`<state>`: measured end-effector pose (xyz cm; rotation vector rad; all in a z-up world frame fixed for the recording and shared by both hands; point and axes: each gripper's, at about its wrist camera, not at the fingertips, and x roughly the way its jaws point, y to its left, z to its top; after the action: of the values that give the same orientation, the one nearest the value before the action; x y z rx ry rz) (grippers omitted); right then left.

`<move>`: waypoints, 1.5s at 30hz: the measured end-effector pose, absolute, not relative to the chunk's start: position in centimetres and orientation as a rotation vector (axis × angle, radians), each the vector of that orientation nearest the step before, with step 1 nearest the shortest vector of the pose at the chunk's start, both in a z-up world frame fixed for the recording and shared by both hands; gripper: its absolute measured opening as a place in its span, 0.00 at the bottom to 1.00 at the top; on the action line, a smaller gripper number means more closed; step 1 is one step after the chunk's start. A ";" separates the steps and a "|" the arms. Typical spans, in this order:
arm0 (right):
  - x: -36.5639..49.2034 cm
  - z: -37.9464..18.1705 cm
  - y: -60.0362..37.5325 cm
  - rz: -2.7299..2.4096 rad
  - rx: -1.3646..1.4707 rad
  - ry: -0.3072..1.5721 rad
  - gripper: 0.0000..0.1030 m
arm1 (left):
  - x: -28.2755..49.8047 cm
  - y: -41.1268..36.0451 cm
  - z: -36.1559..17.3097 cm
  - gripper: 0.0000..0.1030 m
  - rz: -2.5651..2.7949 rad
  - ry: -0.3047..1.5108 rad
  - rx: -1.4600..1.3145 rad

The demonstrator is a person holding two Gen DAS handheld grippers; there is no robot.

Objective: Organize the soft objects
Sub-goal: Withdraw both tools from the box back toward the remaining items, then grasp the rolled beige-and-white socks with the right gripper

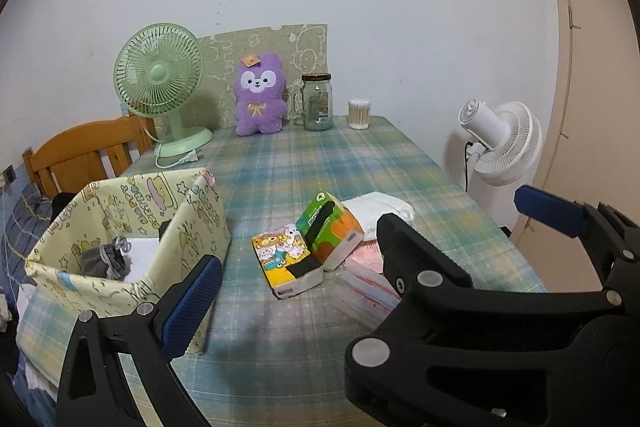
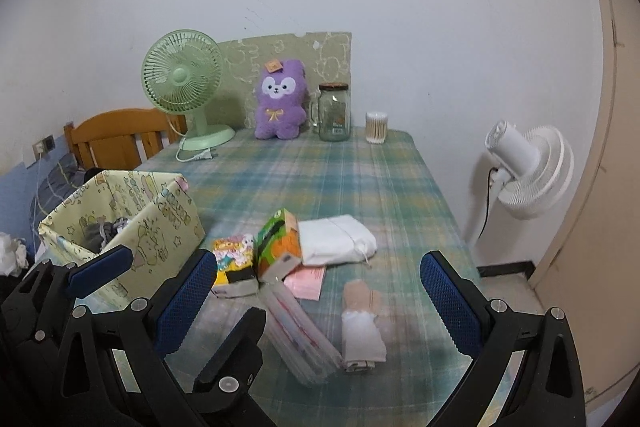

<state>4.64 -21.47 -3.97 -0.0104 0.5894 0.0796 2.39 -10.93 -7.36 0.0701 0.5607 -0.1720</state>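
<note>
The task is at an early stage. The fabric bin (image 1: pixel 120 227) stands at the left edge of the desk (image 1: pixel 320 163) and already holds a grey drawstring pouch (image 1: pixel 105 261) lying on something white, which I cannot identify further. Everything else appears still to be sorted.

Remaining on the desk, clustered near its middle: a cartoon-print tissue pack (image 1: pixel 286 259) touching a green and orange tissue pack (image 1: pixel 330 227), a folded white cloth bag (image 2: pixel 338 239) just behind them, a pink packet (image 2: pixel 306 279) partly under the green pack, a clear plastic packet (image 2: pixel 300 331) in front, and a rolled beige cloth (image 2: pixel 362 327) lying just beside that packet. A purple plush toy (image 1: pixel 260 95) sits upright at the far edge, between a green fan (image 1: pixel 160 79) and a glass jar (image 1: pixel 317 102); whether it belongs to the task is uncertain.

The left hand-held gripper (image 1: pixel 368 259) is spread wide and holds nothing; it hovers near the bin and the tissue packs. The right hand-held gripper (image 2: pixel 320 303) is likewise spread and empty, with the rolled cloth and clear packet lying between its fingers in view, not yet touched.
</note>
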 end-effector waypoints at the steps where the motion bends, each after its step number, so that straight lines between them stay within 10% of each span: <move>1: 4.6 -4.2 -21.5 0.079 -0.007 0.591 1.00 | 2.4 -11.0 -7.7 0.99 -0.174 0.562 0.070; 14: 5.7 -7.9 -22.9 0.033 0.018 0.674 0.94 | 4.1 -12.3 -11.0 0.99 -0.216 0.656 0.063; 45: 8.7 -12.5 -26.3 0.108 0.137 0.874 0.39 | 6.8 -15.3 -14.5 0.95 -0.227 0.821 0.085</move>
<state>8.70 -26.35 -12.47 0.1367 0.8741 0.1081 6.85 -15.32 -14.52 0.0854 0.8208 -0.2265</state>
